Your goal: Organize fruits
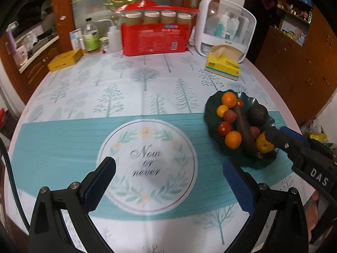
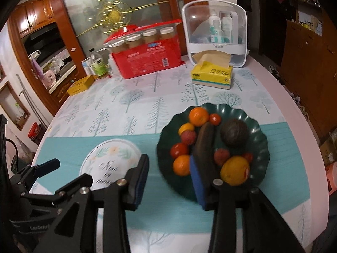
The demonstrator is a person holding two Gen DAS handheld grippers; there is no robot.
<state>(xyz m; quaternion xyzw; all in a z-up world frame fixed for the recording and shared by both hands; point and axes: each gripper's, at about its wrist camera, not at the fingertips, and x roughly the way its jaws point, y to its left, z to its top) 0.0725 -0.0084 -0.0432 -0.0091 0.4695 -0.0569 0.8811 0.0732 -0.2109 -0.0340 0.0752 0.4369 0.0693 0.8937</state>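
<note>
The dark green scalloped plate [image 2: 258,126] lies just ahead of the right claw [image 2: 168,179], whose right finger overlaps its near rim; the plate sits well in from the table's pink edge [image 2: 294,109]. On it, counted from the right wrist view: two oranges [image 2: 198,116], three red tomatoes [image 2: 179,150], two pinkish-red round fruits [image 2: 187,137], one small yellow fruit [image 2: 186,127], one large yellow fruit [image 2: 235,170], one dark avocado [image 2: 234,135] and one long brown piece [image 2: 205,145]. The right claw stands partly open, nothing between its pads. The left claw [image 1: 168,181] is wide open and empty over the printed medallion [image 1: 147,162], with bare cloth all around it. Beyond both, one yellow tissue box [image 2: 212,74], one red jar pack [image 2: 147,61] and one white case [image 2: 214,33] stand along the far edge.
</note>
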